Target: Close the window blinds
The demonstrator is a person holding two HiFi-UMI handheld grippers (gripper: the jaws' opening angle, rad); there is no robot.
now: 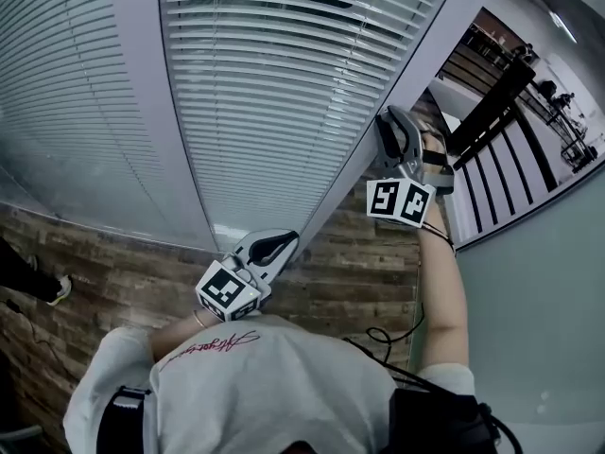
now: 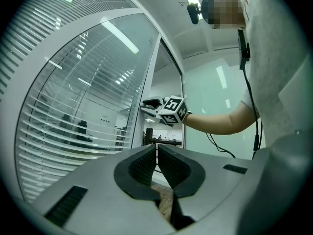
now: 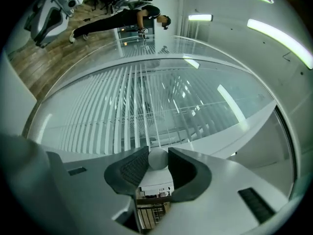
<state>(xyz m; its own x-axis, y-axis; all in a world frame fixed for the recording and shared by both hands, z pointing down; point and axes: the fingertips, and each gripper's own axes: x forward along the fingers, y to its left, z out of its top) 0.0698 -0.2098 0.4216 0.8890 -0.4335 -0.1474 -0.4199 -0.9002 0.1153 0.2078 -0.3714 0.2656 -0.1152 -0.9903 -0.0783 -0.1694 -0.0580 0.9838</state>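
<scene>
- Blinds (image 1: 57, 93) hang behind the glass of the far-left pane, in the head view.
- A pale frame post (image 1: 151, 112) runs between that pane and the next.
- More blinds fill the middle pane. Their slats (image 2: 68, 131) lie level with gaps between them, and a room shows through the gaps in the left gripper view.
- The left gripper (image 1: 276, 247) is held low, near the foot of a second, slanting post (image 1: 416, 64) and above the wood floor (image 1: 359, 272).
- Its jaws are pressed together at the tips and pinch nothing.
- The person's white shirt (image 1: 265, 376) fills the bottom of the head view.
- The right gripper (image 1: 389, 130) is held higher, against the slanting post at the right edge of the middle pane. A bare arm (image 1: 440, 291) leads up to it.
- Its jaws pinch a small round grey knob (image 3: 157, 159), one pad on each side. The knob sits on the pale frame, just beside the blinds.
- Dark rails (image 1: 501, 149) stand behind the glass at far right.
</scene>
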